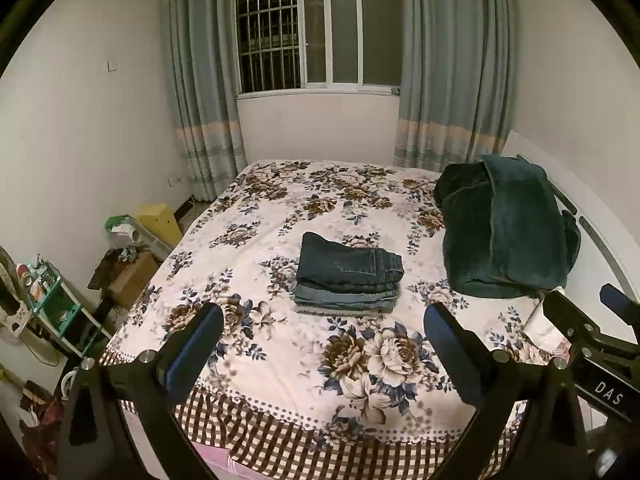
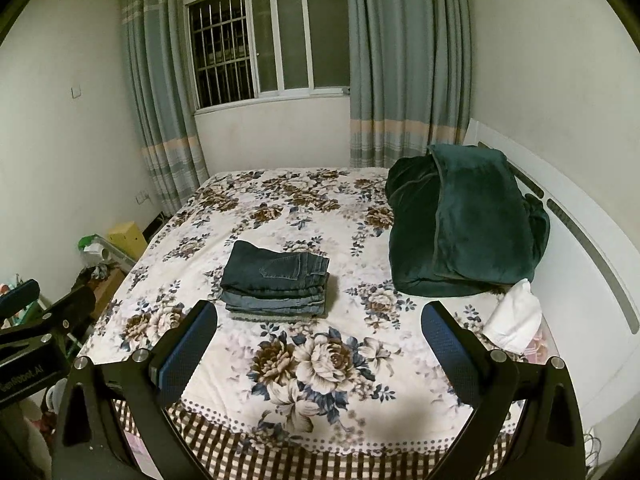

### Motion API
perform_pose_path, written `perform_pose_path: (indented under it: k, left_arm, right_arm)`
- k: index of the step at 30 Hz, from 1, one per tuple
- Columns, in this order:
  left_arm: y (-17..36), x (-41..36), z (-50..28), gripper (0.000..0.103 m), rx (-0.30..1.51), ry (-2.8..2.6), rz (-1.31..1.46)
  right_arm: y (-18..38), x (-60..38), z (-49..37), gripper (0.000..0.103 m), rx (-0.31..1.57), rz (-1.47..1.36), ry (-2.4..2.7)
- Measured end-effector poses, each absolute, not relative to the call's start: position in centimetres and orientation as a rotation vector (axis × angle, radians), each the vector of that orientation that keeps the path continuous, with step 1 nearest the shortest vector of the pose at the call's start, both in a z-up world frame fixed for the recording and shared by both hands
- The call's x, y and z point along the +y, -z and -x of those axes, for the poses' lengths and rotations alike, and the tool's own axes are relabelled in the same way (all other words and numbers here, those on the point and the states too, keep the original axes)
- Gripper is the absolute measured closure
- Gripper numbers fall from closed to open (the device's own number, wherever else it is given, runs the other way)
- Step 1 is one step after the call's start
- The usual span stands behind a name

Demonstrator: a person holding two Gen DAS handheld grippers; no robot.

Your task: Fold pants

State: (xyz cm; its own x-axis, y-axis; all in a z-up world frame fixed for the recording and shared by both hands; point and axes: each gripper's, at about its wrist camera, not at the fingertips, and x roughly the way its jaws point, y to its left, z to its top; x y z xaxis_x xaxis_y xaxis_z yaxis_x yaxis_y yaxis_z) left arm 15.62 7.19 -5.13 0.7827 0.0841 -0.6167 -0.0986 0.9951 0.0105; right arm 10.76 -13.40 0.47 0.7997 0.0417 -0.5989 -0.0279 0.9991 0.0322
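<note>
A stack of folded jeans (image 1: 348, 276) lies in the middle of the floral bed (image 1: 288, 360), dark denim on top and lighter denim below. It also shows in the right wrist view (image 2: 276, 282). My left gripper (image 1: 324, 316) is open and empty, held back over the bed's near part, short of the stack. My right gripper (image 2: 320, 314) is open and empty too, at the same distance from the stack. The right gripper shows at the right edge of the left wrist view (image 1: 600, 320). The left gripper shows at the left edge of the right wrist view (image 2: 44, 312).
A dark green blanket (image 2: 464, 220) is heaped at the bed's right side against the white headboard (image 2: 580, 248). A white cloth (image 2: 512, 316) lies below it. Boxes and a shelf (image 1: 52, 292) crowd the floor at the left. A window and curtains stand behind the bed.
</note>
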Motion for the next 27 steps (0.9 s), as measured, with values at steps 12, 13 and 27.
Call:
perform_pose_path:
  k: [12,13,27]
  left_arm:
    - [4.83,7.3,-15.81,0.001,0.656,-0.099,0.015]
    - [4.82,7.33,-15.77,0.001,0.654,-0.102,0.014]
    - [4.82,7.05,-15.29,0.001,0.648,-0.112,0.012]
  right_arm:
    - [-0.38,-13.14,-10.75,0.0,0.645,-0.02,-0.044]
    - [-0.25,-13.06,-10.73,0.0,0.646,-0.02,-0.045]
    - [-0.2,-13.02,-10.74,0.0,0.646,-0.02,-0.045]
